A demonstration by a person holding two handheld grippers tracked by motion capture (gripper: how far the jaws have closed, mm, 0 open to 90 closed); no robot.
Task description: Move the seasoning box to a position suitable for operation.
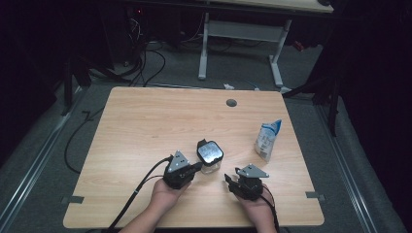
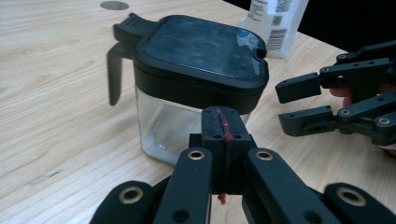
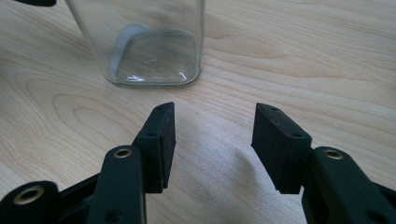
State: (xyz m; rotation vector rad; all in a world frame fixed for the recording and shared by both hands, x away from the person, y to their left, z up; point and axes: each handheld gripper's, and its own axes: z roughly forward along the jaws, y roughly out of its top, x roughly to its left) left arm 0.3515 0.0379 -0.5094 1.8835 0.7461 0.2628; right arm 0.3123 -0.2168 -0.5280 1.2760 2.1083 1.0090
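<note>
A clear square jar (image 1: 210, 156) with a black lid and a side handle stands upright near the middle front of the wooden table (image 1: 145, 121). My left gripper (image 1: 197, 167) is shut, its tips just short of the jar (image 2: 187, 93) on its left side; in the left gripper view the two pads (image 2: 224, 135) press together with nothing between them. My right gripper (image 1: 228, 180) is open, a little to the right of and nearer than the jar, and holds nothing. In the right gripper view its jaws (image 3: 212, 135) stand apart with the jar's glass base (image 3: 149, 46) ahead.
A white and blue pouch (image 1: 268, 140) stands upright at the right of the table; it shows behind the jar as a pouch (image 2: 275, 23) in the left gripper view. A round cable hole (image 1: 231, 103) lies at the far edge. Cables and desk legs are on the floor beyond.
</note>
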